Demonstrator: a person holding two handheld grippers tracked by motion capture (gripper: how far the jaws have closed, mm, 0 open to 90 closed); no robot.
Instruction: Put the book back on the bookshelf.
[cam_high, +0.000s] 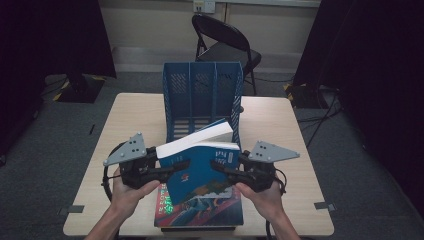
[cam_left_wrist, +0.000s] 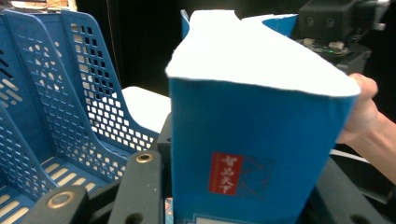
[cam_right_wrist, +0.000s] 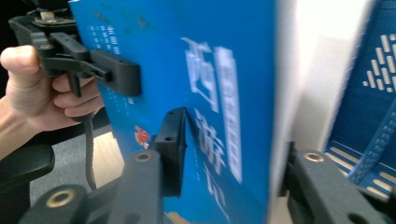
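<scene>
1. Work in hand: a thick blue book (cam_high: 202, 165) is being moved from a stack at the near edge of the table (cam_high: 135, 120) toward the blue file rack (cam_high: 202, 92) standing at the table's middle.

2. Position of the book: it is held in the air between the two grippers, tilted, just in front of the rack's open side. Its white page block faces up and toward the rack. It is clear of the second book (cam_high: 200, 212), which lies flat on the table below it.

3. Left gripper (cam_high: 167, 167): the jaws bracket the book's spine end. In the left gripper view the blue spine (cam_left_wrist: 252, 154) fills the gap between both jaws, so this gripper is judged to be clamped on the book.

4. Right gripper (cam_high: 222, 167): the jaws sit on either side of the book's opposite edge, one on the cover, one on the page side. In the right gripper view the cover-side pad (cam_right_wrist: 173, 144) lies against the cover; the other pad is hidden behind the pages. Whether this gripper presses or merely brackets the book cannot be told.

5. Done: the book is lifted off the stack and brought up to the rack.

6. Left to do: stand the book upright, line it up with one of the rack's compartments, slide it in and let go. All compartments appear vacant. The second book is still on the table.
</scene>
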